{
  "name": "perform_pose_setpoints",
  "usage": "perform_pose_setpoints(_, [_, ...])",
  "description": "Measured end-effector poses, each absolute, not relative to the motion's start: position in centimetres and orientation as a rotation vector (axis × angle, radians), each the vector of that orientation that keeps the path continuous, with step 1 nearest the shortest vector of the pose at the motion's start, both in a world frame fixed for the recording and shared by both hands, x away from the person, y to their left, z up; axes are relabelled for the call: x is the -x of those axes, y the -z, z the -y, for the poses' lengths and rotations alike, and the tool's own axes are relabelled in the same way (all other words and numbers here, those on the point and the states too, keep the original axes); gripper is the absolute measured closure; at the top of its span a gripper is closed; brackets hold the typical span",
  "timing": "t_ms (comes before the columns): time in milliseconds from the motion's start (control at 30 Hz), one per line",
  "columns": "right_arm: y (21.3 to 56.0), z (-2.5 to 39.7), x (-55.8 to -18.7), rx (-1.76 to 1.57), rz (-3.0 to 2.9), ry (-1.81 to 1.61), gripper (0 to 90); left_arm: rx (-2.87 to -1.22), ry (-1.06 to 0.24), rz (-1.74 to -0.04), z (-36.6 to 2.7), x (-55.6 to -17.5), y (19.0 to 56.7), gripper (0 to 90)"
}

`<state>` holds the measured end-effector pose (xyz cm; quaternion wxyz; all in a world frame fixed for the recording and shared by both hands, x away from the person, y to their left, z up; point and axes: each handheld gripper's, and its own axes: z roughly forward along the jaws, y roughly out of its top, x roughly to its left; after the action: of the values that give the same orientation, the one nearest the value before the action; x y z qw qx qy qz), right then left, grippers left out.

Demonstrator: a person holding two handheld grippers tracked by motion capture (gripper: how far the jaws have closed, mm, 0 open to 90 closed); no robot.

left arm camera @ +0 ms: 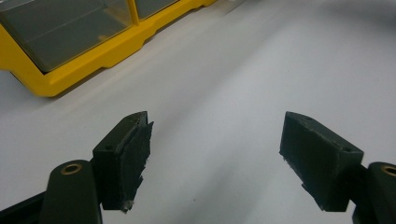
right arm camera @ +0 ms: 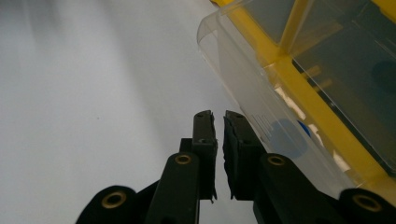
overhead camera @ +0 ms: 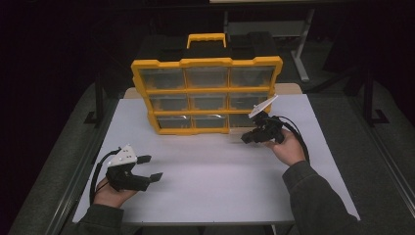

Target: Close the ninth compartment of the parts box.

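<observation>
Standing upright near the far edge of the white tabletop [overhead camera: 210, 171], the yellow organizer box [overhead camera: 206, 94] shows nine clear compartments; what is inside them cannot be told. At its lower right corner one clear drawer [right arm camera: 261, 116] is pulled out a little. The right gripper [overhead camera: 247, 138] is just beside this drawer, its fingers [right arm camera: 205, 140] almost closed on nothing. The left gripper [overhead camera: 150, 168] is near the left front corner of the tabletop, fingers wide apart and empty.
</observation>
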<state>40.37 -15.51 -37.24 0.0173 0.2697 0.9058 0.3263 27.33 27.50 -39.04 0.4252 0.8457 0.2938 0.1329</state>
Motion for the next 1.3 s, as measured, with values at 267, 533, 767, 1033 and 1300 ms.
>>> perform_pose_setpoints(267, [37.1, 15.5, -40.8, -0.840, -2.815, -1.008, 81.7, -2.114, -0.332, -0.736, -27.5, -27.3, 39.0, 24.1])
perform_pose_setpoints(533, [37.1, 15.5, -41.0, -0.848, -2.808, -1.006, 81.7, -2.115, -0.333, -0.735, -27.5, -27.3, 39.0, 24.1])
perform_pose_setpoints(767, [37.1, 15.7, -41.2, -0.872, -2.800, -1.014, 81.7, -2.115, -0.332, -0.735, -27.5, -27.3, 39.0, 24.1])
perform_pose_setpoints(1033, [37.0, 15.7, -41.4, -0.870, -2.793, -1.004, 81.7, -2.116, -0.332, -0.733, -27.5, -27.3, 39.0, 24.1])
perform_pose_setpoints(1300, [36.8, 15.8, -41.6, -0.892, -2.790, -1.008, 81.7, -2.115, -0.331, -0.734, -27.5, -27.3, 39.0, 24.1])
